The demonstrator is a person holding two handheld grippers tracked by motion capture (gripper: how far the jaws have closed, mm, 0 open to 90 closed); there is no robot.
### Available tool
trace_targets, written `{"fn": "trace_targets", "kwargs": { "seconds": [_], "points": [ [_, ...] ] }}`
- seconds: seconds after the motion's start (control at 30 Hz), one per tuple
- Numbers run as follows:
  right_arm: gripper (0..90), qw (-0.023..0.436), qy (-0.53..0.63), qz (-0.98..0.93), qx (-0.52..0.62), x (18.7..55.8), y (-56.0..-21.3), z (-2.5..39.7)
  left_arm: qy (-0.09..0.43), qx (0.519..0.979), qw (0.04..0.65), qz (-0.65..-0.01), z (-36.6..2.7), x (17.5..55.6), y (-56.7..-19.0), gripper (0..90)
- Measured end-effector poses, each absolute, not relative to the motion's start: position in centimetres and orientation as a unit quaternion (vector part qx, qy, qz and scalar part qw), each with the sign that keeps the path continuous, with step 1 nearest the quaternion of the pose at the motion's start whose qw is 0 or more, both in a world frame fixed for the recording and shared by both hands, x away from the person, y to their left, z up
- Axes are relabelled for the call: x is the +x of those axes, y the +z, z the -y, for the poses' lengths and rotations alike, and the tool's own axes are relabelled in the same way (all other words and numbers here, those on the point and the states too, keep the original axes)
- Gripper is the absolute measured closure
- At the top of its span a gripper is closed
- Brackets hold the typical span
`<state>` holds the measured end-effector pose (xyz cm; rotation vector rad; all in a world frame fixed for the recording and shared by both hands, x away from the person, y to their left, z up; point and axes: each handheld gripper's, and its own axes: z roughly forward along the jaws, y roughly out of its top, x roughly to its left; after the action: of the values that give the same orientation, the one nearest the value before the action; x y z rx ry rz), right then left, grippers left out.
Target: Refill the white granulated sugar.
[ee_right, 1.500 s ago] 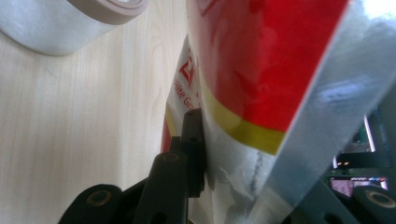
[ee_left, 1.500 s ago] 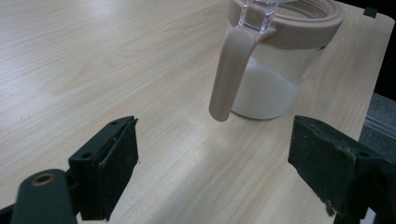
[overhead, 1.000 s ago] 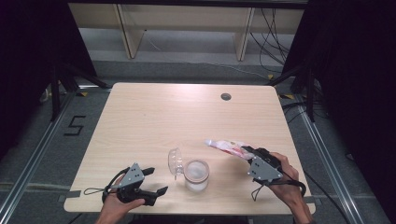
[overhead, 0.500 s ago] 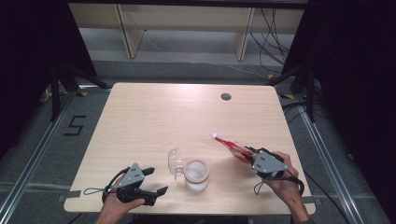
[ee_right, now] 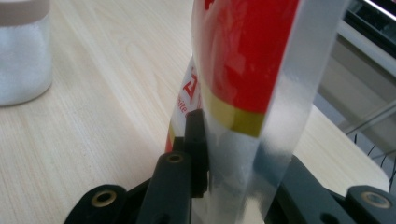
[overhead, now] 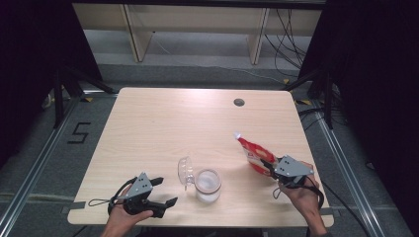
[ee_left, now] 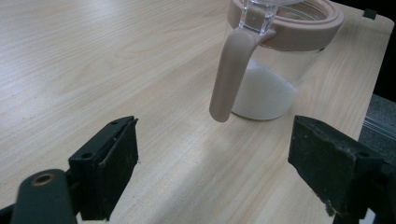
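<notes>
A clear jar [overhead: 207,184] with a pinkish rim and white powder in its bottom stands near the table's front edge; its hinged lid [overhead: 185,172] hangs open to the left. In the left gripper view the jar [ee_left: 275,60] stands just beyond the jaws, its pinkish handle [ee_left: 229,70] toward me. My left gripper [overhead: 160,191] rests open at the front left, jaws wide, nothing between them. My right gripper [overhead: 267,168] is shut on a red and silver pouch [overhead: 253,151], lifted and tilted up and away. Up close, the pouch [ee_right: 243,60] rises between the jaws.
The light wooden table [overhead: 163,123] has a small round grommet hole [overhead: 239,102] near its far right. Metal rails and dark curtains flank the table; shelving and cables lie behind it. The jar [ee_right: 21,51] stands left of the pouch in the right gripper view.
My right gripper has swung the pouch from lying leftward toward the jar to pointing up and away, and shifted slightly right. The left gripper and jar have not moved.
</notes>
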<state>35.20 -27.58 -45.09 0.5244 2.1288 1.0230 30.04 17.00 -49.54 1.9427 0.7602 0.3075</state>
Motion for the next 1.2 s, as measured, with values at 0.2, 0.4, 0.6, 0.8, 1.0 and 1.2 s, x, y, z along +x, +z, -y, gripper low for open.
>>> {"fn": "trace_targets", "kwargs": {
  "seconds": [0.2, 0.4, 0.6, 0.8, 1.0, 1.2],
  "points": [
    [78.4, 0.348, 0.414, -0.809, 0.232, 34.9, -45.4, 28.4, 0.124, 0.798, 0.497, -0.318, -16.9, 30.0, -49.6, 15.4],
    [78.0, 0.342, 0.424, -0.797, 0.261, 34.7, -45.8, 29.2, 0.129, 0.803, 0.496, -0.305, -16.9, 30.1, -49.6, 15.4],
    [75.5, 0.346, 0.426, -0.787, 0.282, 34.5, -46.2, 29.5, 0.129, 0.806, 0.491, -0.303, -17.0, 30.1, -49.6, 15.4],
    [69.9, 0.348, 0.427, -0.778, 0.304, 34.1, -46.3, 29.3, 0.13, 0.806, 0.492, -0.304, -17.0, 30.1, -49.6, 15.4],
    [57.0, 0.352, 0.424, -0.775, 0.31, 33.7, -46.2, 29.0, 0.131, 0.806, 0.492, -0.303, -17.0, 30.1, -49.6, 15.4],
    [43.8, 0.352, 0.429, -0.759, 0.34, 33.0, -46.1, 29.2, 0.131, 0.804, 0.494, -0.304, -17.0, 30.1, -49.6, 15.4]
  ]
}}
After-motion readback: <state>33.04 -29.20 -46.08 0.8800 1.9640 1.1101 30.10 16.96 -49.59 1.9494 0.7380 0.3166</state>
